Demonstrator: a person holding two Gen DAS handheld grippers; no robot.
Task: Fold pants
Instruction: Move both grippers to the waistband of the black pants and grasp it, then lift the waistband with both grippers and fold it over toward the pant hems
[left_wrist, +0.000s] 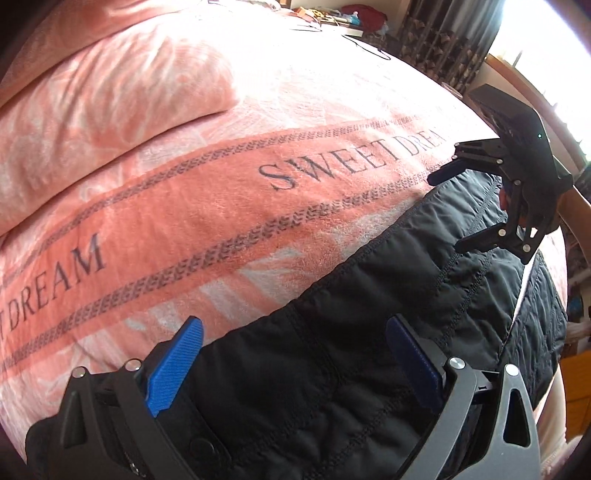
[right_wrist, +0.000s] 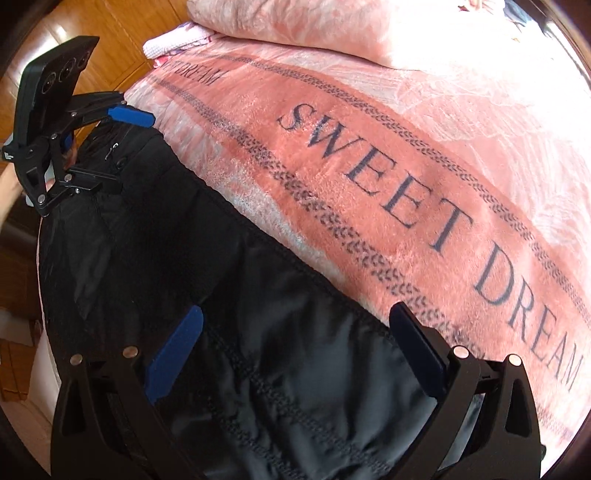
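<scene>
I am hovering both the left gripper (left_wrist: 295, 354) and right gripper (right_wrist: 295, 350) wide open and empty over the soft, slippery quilted pants (left_wrist: 369, 314) lying along the bed's (left_wrist: 221, 206) edge, judging the stitched outer seams best for pinching.

Black quilted pants (left_wrist: 369, 350), flat on bed

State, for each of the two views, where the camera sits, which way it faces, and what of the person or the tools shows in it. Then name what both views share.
Left wrist: sits on the left tool, looking along its open fingers over black pants on a pink blanket; the right tool shows far right.
Right wrist: sits on the right tool, facing across the pants; the left tool shows far left.
Shared: pants, blanket, both tools.
</scene>
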